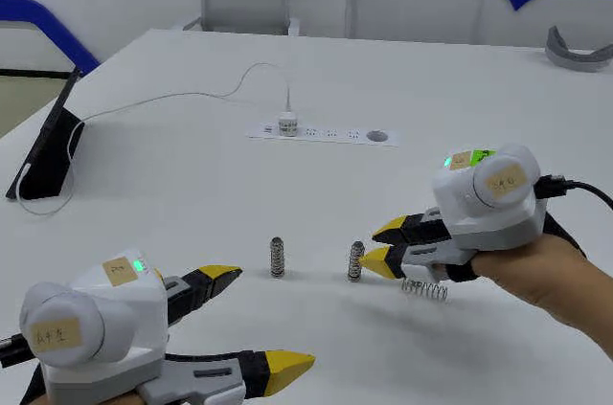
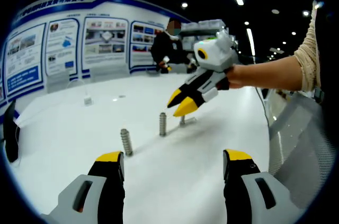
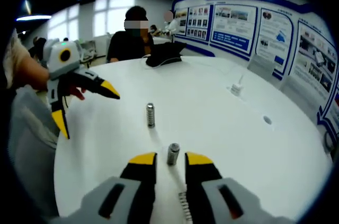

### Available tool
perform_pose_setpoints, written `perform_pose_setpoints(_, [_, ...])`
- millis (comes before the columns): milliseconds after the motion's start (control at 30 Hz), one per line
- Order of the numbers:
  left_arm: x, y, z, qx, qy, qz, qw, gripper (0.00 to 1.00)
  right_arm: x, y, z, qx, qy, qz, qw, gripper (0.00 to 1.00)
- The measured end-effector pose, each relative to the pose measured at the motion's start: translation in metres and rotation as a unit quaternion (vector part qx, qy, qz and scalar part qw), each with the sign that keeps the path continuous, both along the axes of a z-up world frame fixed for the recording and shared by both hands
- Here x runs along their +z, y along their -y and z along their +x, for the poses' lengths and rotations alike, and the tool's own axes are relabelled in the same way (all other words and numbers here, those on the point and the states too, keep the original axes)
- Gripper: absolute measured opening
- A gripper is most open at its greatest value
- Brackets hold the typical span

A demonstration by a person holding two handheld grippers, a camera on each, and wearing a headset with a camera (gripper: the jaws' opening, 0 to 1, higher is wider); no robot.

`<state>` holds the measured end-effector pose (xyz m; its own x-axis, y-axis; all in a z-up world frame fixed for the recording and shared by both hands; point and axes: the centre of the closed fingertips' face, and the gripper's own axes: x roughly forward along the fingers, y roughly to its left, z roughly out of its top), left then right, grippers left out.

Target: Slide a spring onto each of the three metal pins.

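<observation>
Nearest us, our left gripper (image 1: 270,317) hangs at the desk's (image 1: 192,185) near edge, jaws spread wide. Our right gripper (image 1: 375,246), jaws slightly parted, flanks one spring-wrapped pin (image 1: 356,260). A second pin (image 1: 277,257), also spring-wrapped, stands just left. A loose spring (image 1: 424,289) lies beneath the right gripper.

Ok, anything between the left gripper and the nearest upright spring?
No. In the head view, bare table separates the left gripper from that spring.
</observation>
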<state>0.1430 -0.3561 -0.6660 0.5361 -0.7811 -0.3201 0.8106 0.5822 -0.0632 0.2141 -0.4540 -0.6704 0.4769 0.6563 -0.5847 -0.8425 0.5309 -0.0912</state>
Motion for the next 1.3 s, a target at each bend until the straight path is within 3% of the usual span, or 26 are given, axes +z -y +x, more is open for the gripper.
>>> perform_pose_setpoints(633, [0.004,0.002,0.002,-0.002,0.004,0.000,1.0000,0.77,0.021,0.024,-0.023,-0.014,0.024,0.012,0.9995,0.23])
perform_pose_setpoints(1000, [0.005,0.004,0.002,-0.004,0.005,0.002,1.0000,0.77,0.018,0.044,-0.033,-0.031,0.024,0.011,0.9992,0.23])
perform_pose_setpoints(1300, [0.006,0.005,0.002,-0.005,0.005,0.004,1.0000,0.77,0.007,0.065,-0.033,-0.047,0.015,0.003,0.9988,0.23])
